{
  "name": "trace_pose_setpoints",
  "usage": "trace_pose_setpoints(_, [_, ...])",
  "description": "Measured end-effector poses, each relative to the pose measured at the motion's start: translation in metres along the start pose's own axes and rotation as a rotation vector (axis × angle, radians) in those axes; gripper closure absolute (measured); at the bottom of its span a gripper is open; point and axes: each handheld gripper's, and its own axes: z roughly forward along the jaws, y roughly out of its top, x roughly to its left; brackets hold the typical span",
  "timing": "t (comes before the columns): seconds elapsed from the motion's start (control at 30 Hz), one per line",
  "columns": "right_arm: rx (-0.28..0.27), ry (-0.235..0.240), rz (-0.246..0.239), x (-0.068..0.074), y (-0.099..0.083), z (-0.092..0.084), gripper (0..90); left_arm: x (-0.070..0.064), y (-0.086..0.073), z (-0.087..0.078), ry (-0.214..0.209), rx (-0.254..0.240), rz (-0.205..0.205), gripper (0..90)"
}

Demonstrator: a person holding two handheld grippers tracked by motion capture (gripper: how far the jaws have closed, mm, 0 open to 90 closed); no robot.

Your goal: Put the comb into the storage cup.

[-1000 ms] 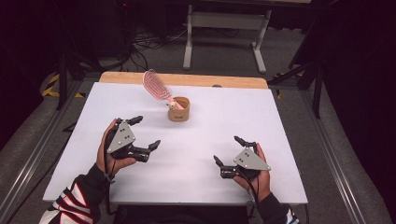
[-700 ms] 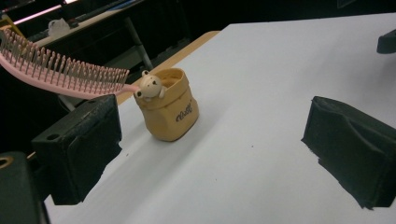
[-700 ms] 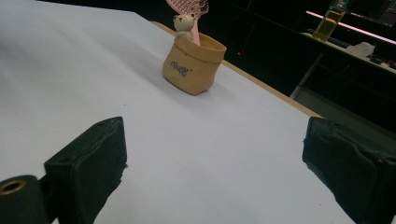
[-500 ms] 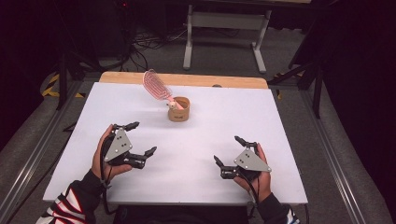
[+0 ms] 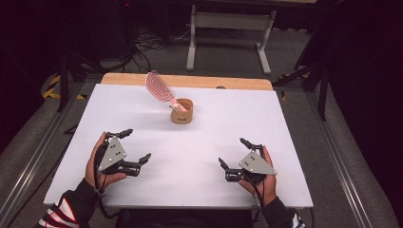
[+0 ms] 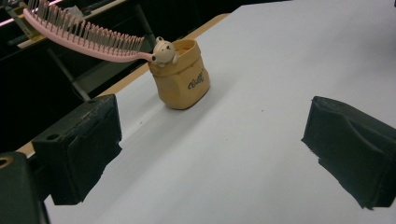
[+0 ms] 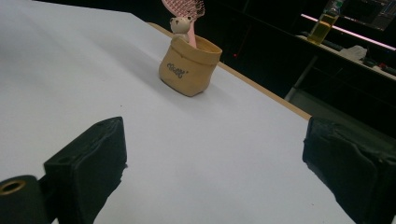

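High view: left gripper (image 5: 131,149) and right gripper (image 5: 236,153) near front edge of white table (image 5: 285,123), jaws spread, empty. Beyond, toward rear edge: tan pouch holder (image 5: 182,111) with pink hairbrush (image 5: 160,87) leaning out. Likely pre-reach; next, forward approach to brush.

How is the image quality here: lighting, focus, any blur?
High view: white table evenly lit, surroundings dark, slightly soft. Left gripper view: holder and pink brush sharp, near jaws softer. Right gripper view: holder clear, background bottle blurred.
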Motion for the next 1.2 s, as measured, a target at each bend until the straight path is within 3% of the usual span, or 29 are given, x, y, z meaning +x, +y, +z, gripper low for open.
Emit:
trace_pose_setpoints(0.7, [0.012,-0.032,0.018,-0.006,-0.003,-0.003,6.7,0.001,-0.035,-0.012,0.02,0.089,-0.058,5.5])
trace_pose_setpoints(0.83, [0.022,-0.034,0.032,-0.007,-0.005,-0.003,6.7,0.002,-0.046,-0.017,0.018,0.103,-0.111,5.7])
trace_pose_setpoints(0.93, [0.029,-0.037,0.03,-0.007,-0.007,-0.003,6.6,0.003,-0.051,-0.018,0.023,0.121,-0.1,5.7])
trace_pose_setpoints(0.97, [0.028,-0.036,0.032,-0.007,-0.007,-0.003,6.4,0.004,-0.054,-0.018,0.021,0.126,-0.117,5.7])
trace_pose_setpoints(1.2, [0.039,-0.04,0.036,-0.009,-0.01,-0.004,5.5,0.004,-0.053,-0.018,0.021,0.122,-0.119,5.6])
